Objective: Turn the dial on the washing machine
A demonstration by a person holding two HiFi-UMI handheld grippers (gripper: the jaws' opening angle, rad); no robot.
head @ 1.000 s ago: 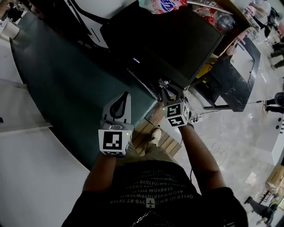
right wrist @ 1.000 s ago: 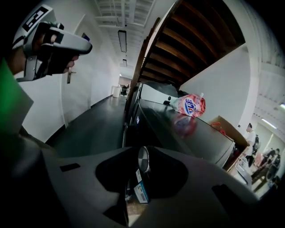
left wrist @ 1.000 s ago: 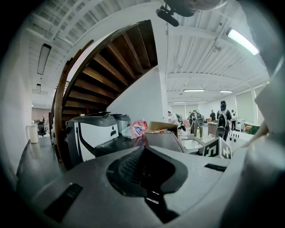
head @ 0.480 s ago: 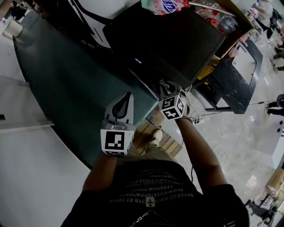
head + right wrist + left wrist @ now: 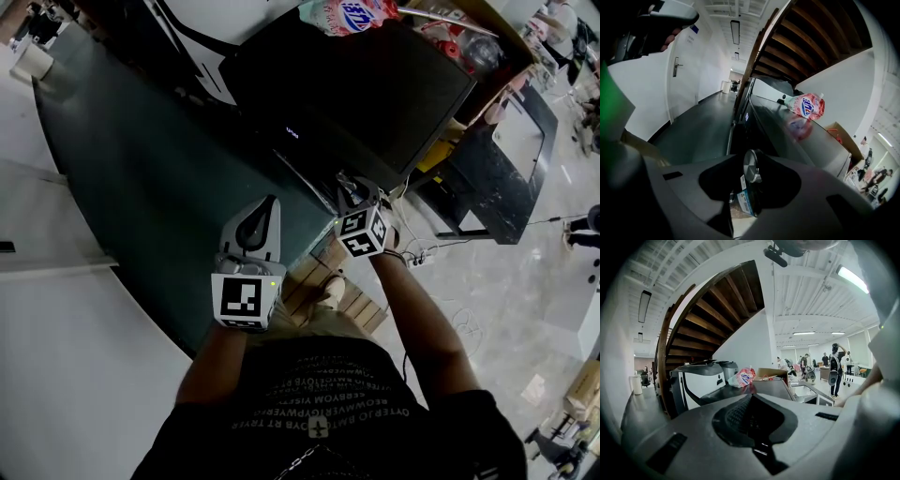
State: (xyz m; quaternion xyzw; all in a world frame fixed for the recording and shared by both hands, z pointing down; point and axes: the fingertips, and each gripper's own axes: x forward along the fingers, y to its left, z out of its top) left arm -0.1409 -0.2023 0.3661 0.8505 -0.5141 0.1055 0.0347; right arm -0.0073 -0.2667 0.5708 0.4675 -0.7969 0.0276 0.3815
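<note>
The left gripper (image 5: pixel 268 208) is held out nearly level, left of the washing machine (image 5: pixel 375 84), with its jaws together on nothing. The right gripper (image 5: pixel 352 185) tips down at the machine's near front edge. Its jaws have just been opening and stand apart on either side of the round silver dial (image 5: pixel 750 165), which juts from the front panel toward the person.

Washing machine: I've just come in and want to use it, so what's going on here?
A person stands at the dark washing machine with a gripper in each hand. The right gripper is at the silver dial on the machine's front; the jaws have just been opening, with the dial between them, unclamped. The left gripper hangs off to the side, jaws together, holding nothing.
</note>
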